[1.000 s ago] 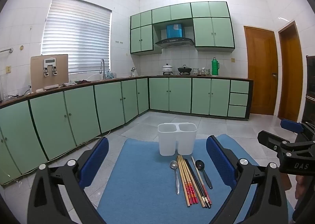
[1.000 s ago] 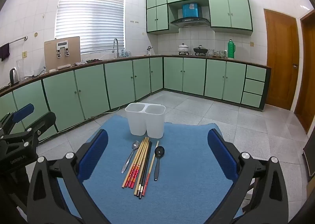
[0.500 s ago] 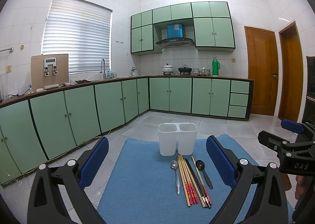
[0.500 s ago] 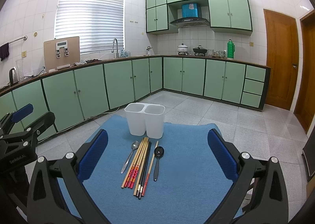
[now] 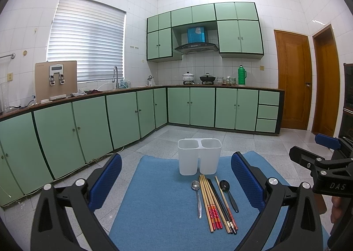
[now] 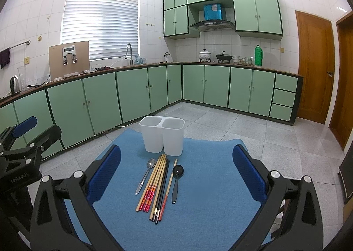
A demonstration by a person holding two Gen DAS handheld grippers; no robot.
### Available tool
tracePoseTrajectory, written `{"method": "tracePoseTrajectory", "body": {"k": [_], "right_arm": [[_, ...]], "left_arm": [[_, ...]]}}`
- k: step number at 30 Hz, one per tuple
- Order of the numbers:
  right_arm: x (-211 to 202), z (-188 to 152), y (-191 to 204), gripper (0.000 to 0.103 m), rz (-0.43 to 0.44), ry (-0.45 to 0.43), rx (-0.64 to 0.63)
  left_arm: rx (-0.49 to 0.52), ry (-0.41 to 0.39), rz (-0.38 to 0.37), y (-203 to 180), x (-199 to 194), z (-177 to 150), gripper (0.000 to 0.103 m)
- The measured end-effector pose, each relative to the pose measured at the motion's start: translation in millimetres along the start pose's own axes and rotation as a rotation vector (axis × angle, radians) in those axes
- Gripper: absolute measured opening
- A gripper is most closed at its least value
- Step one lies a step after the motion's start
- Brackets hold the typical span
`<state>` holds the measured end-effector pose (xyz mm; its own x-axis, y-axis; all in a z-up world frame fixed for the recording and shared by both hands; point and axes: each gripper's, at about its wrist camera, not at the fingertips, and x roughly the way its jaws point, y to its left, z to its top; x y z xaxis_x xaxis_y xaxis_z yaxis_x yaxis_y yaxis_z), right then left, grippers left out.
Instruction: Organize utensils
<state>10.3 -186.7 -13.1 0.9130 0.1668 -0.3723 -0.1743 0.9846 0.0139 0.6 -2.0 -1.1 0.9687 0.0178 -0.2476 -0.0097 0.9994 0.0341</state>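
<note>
A white two-compartment utensil holder (image 5: pixel 199 156) (image 6: pixel 162 135) stands upright at the far end of a blue mat (image 5: pixel 158 202) (image 6: pixel 209 184). In front of it lie a silver spoon (image 5: pixel 197 195) (image 6: pixel 145 175), a bundle of several chopsticks (image 5: pixel 215 204) (image 6: pixel 156 187) and a black spoon (image 5: pixel 228 191) (image 6: pixel 176 180). My left gripper (image 5: pixel 176 181) hovers open above the mat's near end, holding nothing. My right gripper (image 6: pixel 176 171) is open too, with the utensils seen between its fingers. Both holder compartments look empty.
Green kitchen cabinets (image 5: pixel 88 127) run along the left and far walls under a counter with a sink, pots and a green flask (image 5: pixel 242 75). Wooden doors (image 5: pixel 293 81) stand at the right. Grey tiled floor surrounds the mat. The other gripper (image 5: pixel 326 167) shows at the right edge.
Both views have shifted only slightly; the utensils and holder have not moved, and both grippers stay open.
</note>
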Motion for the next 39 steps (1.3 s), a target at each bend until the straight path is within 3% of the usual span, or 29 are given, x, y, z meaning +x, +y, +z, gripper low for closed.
{"method": "tracePoseTrajectory", "body": {"k": [39], "right_arm": [[19, -3, -2, 0.098, -0.004, 0.047, 0.004]], "left_arm": [[-0.006, 0.026, 0.006, 5, 19, -5, 0.097]]}}
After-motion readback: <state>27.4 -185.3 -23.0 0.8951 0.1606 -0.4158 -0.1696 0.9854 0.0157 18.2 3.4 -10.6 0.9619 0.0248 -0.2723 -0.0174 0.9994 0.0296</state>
